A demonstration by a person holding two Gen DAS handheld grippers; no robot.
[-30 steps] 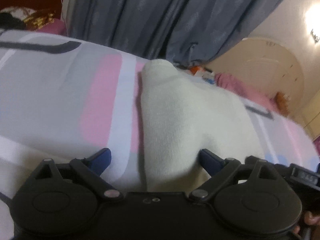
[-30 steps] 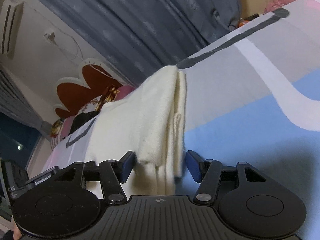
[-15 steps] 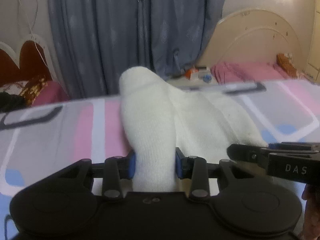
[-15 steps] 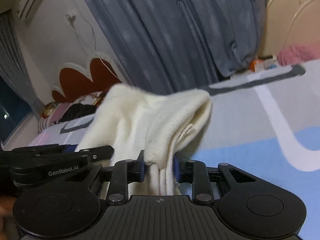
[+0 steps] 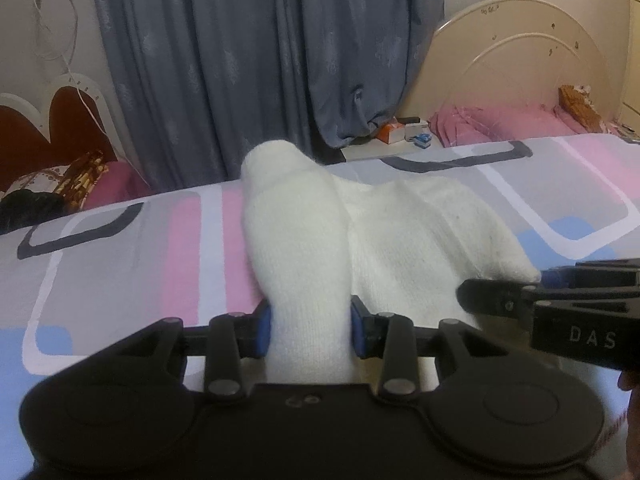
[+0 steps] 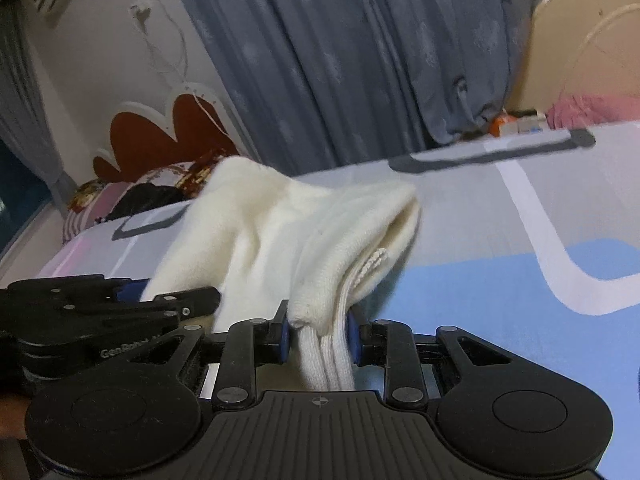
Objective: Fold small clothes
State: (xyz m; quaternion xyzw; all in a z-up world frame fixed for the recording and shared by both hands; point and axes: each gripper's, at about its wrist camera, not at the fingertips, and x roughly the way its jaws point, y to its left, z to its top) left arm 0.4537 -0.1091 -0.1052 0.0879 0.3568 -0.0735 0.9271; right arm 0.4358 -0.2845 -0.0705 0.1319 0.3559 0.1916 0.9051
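Note:
A cream-white sock (image 5: 304,240) lies across the patterned bedsheet (image 5: 120,248), bunched and lifted at both ends. My left gripper (image 5: 310,330) is shut on its toe end. My right gripper (image 6: 318,338) is shut on the ribbed cuff end of the sock (image 6: 288,232). The right gripper also shows in the left wrist view (image 5: 560,300) at the right, and the left gripper in the right wrist view (image 6: 120,300) at the left. The two grippers are close together, side by side.
Blue-grey curtains (image 5: 260,60) hang behind the bed. A cream headboard (image 5: 520,68) and pink bedding (image 5: 500,128) stand at the back right, with small boxes (image 5: 400,132) on a stand. A red heart-shaped headboard (image 5: 40,128) stands at the back left.
Both grippers have closed on the sock's ends and lifted them off the sheet. The views have levelled out and the grippers have come closer together.

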